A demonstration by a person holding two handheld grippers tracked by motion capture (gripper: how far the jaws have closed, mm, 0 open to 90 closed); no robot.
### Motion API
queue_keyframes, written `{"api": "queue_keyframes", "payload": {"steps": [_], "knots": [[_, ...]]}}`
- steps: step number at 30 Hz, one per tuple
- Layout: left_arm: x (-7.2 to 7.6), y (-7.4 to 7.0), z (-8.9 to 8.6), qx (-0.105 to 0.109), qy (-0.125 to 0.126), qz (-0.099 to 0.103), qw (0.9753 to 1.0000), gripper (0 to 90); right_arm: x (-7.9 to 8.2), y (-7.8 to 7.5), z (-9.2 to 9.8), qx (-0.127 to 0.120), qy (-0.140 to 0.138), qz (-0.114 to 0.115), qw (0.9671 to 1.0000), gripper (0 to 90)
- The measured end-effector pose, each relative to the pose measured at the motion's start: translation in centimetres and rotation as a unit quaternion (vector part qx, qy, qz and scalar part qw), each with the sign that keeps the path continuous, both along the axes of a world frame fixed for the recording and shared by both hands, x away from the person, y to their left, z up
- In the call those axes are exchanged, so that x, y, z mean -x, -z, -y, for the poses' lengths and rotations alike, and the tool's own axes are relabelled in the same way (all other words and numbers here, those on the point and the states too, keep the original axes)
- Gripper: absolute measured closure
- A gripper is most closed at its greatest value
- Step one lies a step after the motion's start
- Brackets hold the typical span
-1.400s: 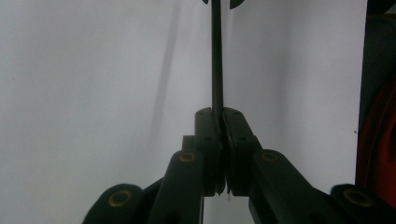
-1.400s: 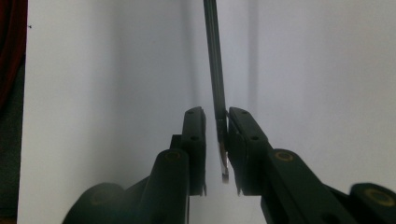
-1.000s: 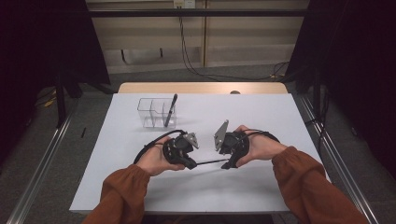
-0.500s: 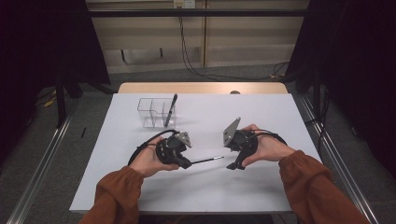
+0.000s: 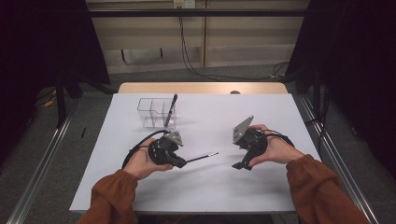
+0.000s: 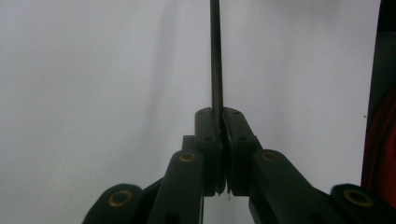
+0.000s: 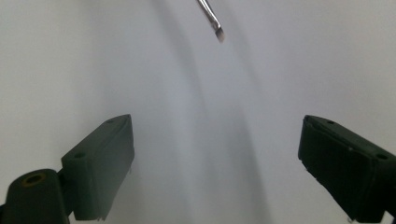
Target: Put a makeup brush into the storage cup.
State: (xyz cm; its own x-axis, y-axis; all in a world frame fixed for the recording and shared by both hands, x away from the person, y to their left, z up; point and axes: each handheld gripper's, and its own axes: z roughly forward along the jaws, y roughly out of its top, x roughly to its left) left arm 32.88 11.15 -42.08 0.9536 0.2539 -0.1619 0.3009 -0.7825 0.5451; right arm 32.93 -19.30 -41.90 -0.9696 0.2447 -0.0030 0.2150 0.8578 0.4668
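While pinched between left fingers (image 6: 208,140), brush (image 6: 215,56) juts forward

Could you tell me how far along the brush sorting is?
Done: one pen stands in the clear holder. In hand: the left gripper is shut on a thin brush, tip toward the open right gripper. Left, probably: getting this brush into the holder.

A thin brush (image 5: 201,158) with a shiny metal ferrule, a clear glossy plastic organizer (image 5: 156,112), and a matt white table (image 5: 280,116).
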Motion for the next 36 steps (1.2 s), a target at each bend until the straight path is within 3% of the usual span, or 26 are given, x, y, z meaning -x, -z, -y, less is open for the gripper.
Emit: {"api": "queue_keyframes", "payload": {"steps": [4, 9, 13, 18, 27, 36], "knots": [[0.0, -0.1, -0.6, 0.022, -0.011, -0.001, 0.9997, 85.7, 0.3, 0.2, 0.5, -0.011, 0.005, 0.002, 0.9999, 9.2], [0.1, 0.0, -1.0, 0.033, -0.019, 0.0, 0.9993, 85.7, 0.4, 0.7, 1.2, -0.023, 0.02, -0.003, 0.9995, 5.9], [0.4, 0.3, -1.4, 0.049, -0.027, 0.004, 0.9984, 85.7, 0.6, 0.8, 2.0, -0.046, 0.035, -0.007, 0.9983, 5.1], [0.7, 0.8, -2.0, 0.079, -0.045, 0.003, 0.9958, 85.7, 1.1, 1.1, 2.7, -0.061, 0.05, -0.012, 0.9968, 5.2], [0.9, 1.1, -2.9, 0.1, -0.061, 0.013, 0.993, 85.6, 2.0, 2.2, 3.3, -0.1, 0.057, -0.017, 0.9932, 4.1], [1.1, 1.3, -3.3, 0.136, -0.073, 0.012, 0.9879, 85.7, 2.7, 3.1, 3.4, -0.129, 0.061, -0.021, 0.9895, 3.9]]}}
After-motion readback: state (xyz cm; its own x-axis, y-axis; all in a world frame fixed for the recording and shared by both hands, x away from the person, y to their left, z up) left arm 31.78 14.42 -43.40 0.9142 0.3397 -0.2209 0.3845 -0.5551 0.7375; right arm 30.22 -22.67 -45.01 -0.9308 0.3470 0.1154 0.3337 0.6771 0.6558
